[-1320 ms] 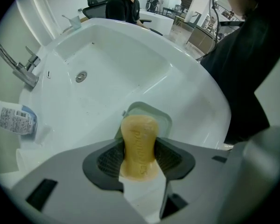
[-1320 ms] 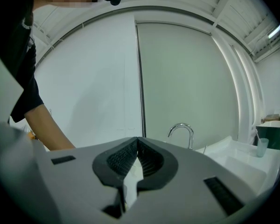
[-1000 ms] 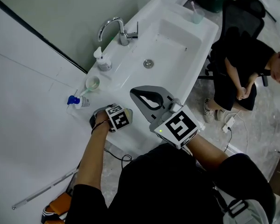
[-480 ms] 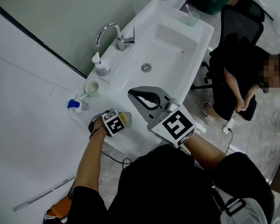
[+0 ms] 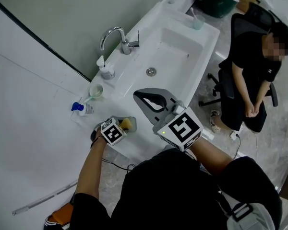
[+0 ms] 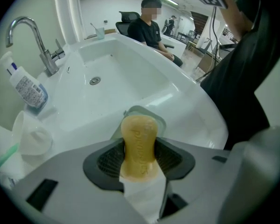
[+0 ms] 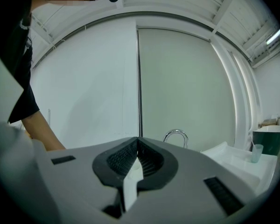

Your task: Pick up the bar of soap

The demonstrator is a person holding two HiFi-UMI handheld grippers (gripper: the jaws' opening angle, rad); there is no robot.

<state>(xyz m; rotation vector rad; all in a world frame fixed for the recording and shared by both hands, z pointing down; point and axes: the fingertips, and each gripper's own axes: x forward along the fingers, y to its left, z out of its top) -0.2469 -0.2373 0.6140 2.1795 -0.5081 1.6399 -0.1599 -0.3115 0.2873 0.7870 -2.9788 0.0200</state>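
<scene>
left gripper: pinching bar of soap edgewise between pads, far end past tips, over soap dish | right gripper: pressed together, holding nothing, soap well off to its left

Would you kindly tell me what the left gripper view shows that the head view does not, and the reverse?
Only the left gripper view shows how the left claw holds the bar of soap: jaws closed on its two sides. Only the head view shows the blue-capped bottle. Both share the sink, the faucet, the drain and the seated person.
</scene>
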